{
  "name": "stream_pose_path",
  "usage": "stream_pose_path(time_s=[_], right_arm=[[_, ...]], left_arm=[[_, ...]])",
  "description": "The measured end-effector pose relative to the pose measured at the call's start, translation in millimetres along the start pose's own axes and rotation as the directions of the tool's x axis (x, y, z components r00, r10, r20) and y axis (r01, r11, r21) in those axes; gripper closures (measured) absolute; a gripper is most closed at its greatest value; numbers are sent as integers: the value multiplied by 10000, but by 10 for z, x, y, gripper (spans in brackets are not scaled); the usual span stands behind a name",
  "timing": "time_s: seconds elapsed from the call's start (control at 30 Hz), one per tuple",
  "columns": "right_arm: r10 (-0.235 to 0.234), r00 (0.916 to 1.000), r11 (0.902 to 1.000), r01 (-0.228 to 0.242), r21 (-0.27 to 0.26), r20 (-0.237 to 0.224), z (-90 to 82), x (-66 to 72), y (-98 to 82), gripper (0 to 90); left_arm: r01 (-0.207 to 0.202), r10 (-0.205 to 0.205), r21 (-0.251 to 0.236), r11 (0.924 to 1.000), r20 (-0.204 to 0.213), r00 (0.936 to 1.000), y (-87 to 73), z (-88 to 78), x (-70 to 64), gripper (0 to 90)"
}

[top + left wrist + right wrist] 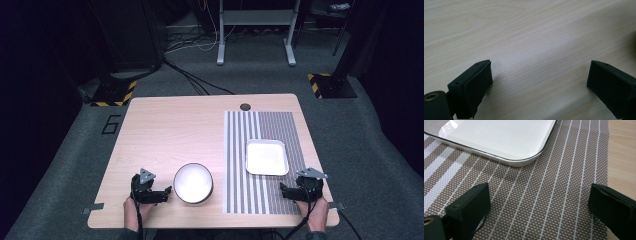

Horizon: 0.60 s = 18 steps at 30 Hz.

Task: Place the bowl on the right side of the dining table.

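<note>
Two grippers, both mine, both low at the near edge of the table [165,120]. Left gripper [159,194] sits just left of the white bowl [193,183], jaws pointing toward it and spread wide, nothing between them. In the left gripper view I see bare wood grain between the pads [477,87]; a dark sliver at the far right edge may be the bowl's side, too little to be sure.

Right gripper [289,191] rests on the striped placemat [260,150], near its right margin, jaws likewise spread and empty. The white tray [267,157] lies on the mat just beyond it, apart from the pads. In the right gripper view the tray's rounded near corner [524,161] sits ahead and to the left, so I judge a reach forward and across would be needed to take its rim.

Why so placed: bowl on bare wood, tray squared to the mat's stripes, each with one gripper beside it. Reads as a ready stance, one hand per item, neither committed.

Hard to make out: the insides of bowl and tray are washed out by glare, so I cannot say whether anything lies in either. My forearms are cut off at the bottom of the high view.
</note>
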State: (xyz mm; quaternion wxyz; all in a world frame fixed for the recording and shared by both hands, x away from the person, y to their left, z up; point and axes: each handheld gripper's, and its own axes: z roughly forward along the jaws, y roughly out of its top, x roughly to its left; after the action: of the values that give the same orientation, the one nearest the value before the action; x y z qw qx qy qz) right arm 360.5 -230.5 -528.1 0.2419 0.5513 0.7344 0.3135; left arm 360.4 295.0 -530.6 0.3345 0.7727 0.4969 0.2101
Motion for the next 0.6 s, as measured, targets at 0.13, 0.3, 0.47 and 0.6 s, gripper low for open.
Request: stream_pose_path(time_s=[0.13,0.3,0.47,0.6], right_arm=[[76,9999,10000,-77,-40,-114,-25,27,4,44],[-218,9994,9997,214,-152,-281,-79,177,68,52],[-377,9983,9988,362,-344,-444,-113,277,112,58],[-481,9966,9983,458,-357,-672,-145,369,180,59]], left_arm=[[10,-10,3,10000,55,10000,-4,-7,8,52],[177,-179,53,9998,333,9993,-3,-49,24,51],[237,-233,-69,9997,454,9987,-1,-93,40,55],[298,-283,-197,9994,685,9972,21,-150,15,62]])
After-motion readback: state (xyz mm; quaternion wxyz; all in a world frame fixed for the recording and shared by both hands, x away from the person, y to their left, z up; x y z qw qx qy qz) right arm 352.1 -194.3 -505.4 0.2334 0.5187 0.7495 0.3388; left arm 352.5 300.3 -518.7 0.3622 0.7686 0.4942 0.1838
